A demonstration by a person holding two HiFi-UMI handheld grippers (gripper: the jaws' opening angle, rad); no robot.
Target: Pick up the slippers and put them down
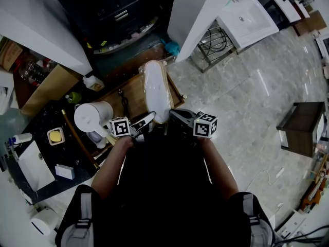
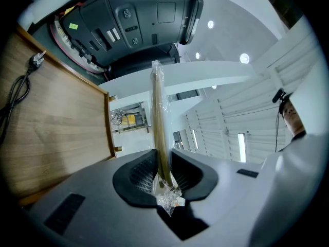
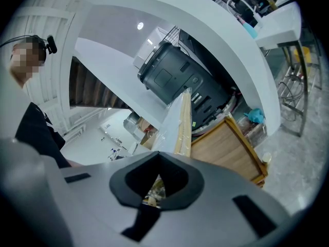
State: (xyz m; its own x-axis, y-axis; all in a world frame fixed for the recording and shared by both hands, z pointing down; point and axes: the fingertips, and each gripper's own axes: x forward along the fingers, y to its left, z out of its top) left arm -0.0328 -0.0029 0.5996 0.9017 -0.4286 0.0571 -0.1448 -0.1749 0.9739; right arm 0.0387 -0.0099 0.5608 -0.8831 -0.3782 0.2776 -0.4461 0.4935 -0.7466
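A pair of white slippers with tan soles, wrapped in clear plastic [image 1: 157, 89], is held out flat above a low wooden table [image 1: 131, 94]. My left gripper [image 1: 145, 121] is shut on the near end from the left. My right gripper [image 1: 175, 116] is shut on the same end from the right. In the left gripper view the slippers [image 2: 158, 122] stand edge-on, pinched between the dark pads of the left gripper [image 2: 163, 176], with crumpled plastic at the pads. In the right gripper view the pack [image 3: 180, 125] runs away from the right gripper [image 3: 157, 181], whose pads clamp its end.
A big black machine [image 1: 113, 14] stands behind the wooden table. To the left are a white cylinder-shaped jug [image 1: 92, 116], a white bottle [image 1: 93, 82] and a dark counter with small items. On the right: a wire rack [image 1: 216, 45], a white sink unit [image 1: 247, 17], a dark stool [image 1: 303, 127], and marble floor.
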